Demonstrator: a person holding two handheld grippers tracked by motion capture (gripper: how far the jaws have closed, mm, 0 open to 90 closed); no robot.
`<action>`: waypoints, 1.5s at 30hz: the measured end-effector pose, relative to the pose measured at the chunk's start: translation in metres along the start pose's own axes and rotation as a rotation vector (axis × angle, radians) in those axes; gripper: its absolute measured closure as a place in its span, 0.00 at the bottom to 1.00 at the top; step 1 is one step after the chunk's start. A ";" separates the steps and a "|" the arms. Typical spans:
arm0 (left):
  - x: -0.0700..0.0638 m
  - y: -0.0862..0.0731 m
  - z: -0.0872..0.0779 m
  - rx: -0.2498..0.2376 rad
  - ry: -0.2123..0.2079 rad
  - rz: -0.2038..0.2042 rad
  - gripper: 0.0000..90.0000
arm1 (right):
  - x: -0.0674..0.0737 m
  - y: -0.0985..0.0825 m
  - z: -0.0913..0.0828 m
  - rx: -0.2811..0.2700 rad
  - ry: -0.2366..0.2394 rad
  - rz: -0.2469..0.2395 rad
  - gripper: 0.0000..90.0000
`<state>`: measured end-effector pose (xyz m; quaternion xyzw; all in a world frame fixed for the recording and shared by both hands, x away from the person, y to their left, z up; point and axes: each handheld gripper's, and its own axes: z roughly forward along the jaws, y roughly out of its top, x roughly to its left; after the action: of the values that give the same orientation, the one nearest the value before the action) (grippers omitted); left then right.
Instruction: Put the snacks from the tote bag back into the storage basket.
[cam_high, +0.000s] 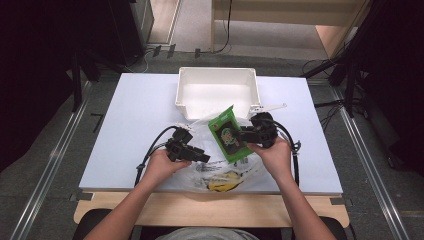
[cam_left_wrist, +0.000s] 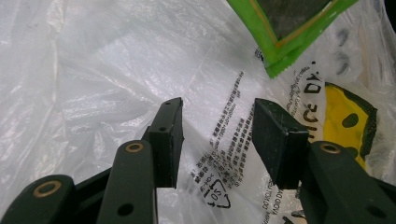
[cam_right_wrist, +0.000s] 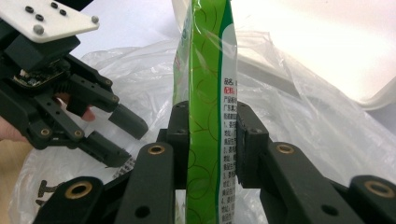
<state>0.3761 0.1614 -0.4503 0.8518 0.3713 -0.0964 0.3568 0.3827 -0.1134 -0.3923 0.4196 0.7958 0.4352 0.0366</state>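
presently the right gripper (cam_right_wrist: 204, 140) is clamped on the green packet (cam_high: 229, 134), pads pressing both flat faces near its lower part. the packet stands on edge, long axis running up and away from the jaws toward the white bin (cam_high: 182, 95). seen from the high view it is lifted above the clear bag (cam_high: 200, 176), tilted, its top corner close to the bin's near wall.

the left gripper (cam_left_wrist: 217, 140) stands apart to the left, jaws parted and holding nothing; printed bag film lies beneath the gap, untouched by the pads. a yellow item (cam_left_wrist: 348, 122) remains inside the bag.

judgement: the bin lies directly ahead of the right gripper, so that hand is the nearer one for the drop. the packet's height against the bin wall is the clearance to watch.
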 end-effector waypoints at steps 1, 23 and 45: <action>0.000 0.000 0.000 0.001 0.000 -0.002 0.59 | -0.001 0.002 0.000 -0.002 -0.002 0.001 0.82; 0.002 0.001 -0.003 -0.009 0.001 -0.009 0.56 | -0.007 0.033 -0.002 0.036 0.006 -0.025 0.82; 0.003 0.001 -0.002 0.002 0.003 -0.008 0.55 | -0.012 0.073 -0.002 0.006 0.028 -0.017 0.82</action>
<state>0.3788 0.1640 -0.4494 0.8508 0.3752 -0.0973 0.3549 0.4358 -0.1039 -0.3422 0.4068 0.8010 0.4384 0.0278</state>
